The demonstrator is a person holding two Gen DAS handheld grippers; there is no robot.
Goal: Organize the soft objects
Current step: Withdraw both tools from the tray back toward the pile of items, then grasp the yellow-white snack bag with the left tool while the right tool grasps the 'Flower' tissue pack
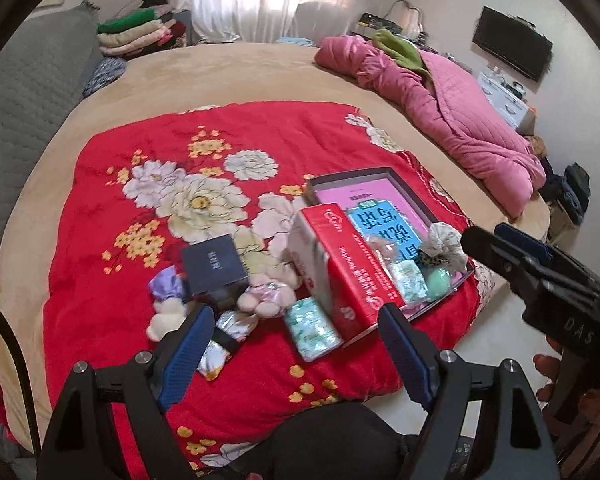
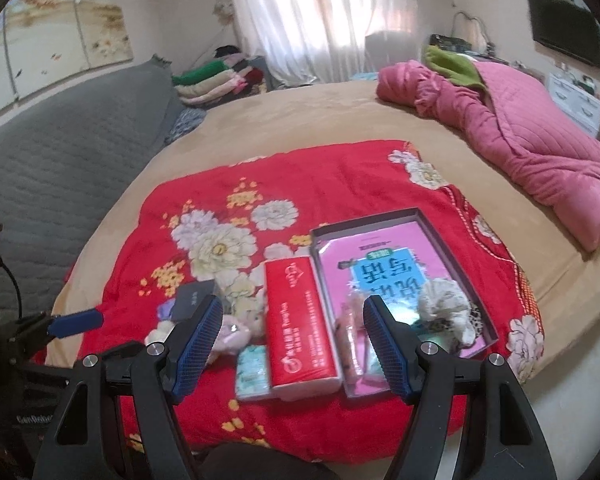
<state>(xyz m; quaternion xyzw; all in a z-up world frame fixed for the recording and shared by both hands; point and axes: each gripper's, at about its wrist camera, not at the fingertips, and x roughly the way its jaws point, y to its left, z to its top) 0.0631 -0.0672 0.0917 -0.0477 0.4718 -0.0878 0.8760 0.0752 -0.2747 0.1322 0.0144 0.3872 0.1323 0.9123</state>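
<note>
Bare tan bed (image 2: 300,120) beyond red quilt's (image 2: 340,184) edge.

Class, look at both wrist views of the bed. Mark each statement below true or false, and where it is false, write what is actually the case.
1. Both grippers are open and hold nothing. True: the left gripper and the right gripper stand wide with nothing between the pads.
2. The red tissue box lies inside the shallow tray. False: it lies on the red floral blanket, beside the tray.
3. The white lace scrunchie is in the tray. True.
4. The dark small box is stacked on the red tissue box. False: it sits apart, left of it, among the soft items.
5. A pink quilt lies bunched on the far side of the bed. True.
</note>
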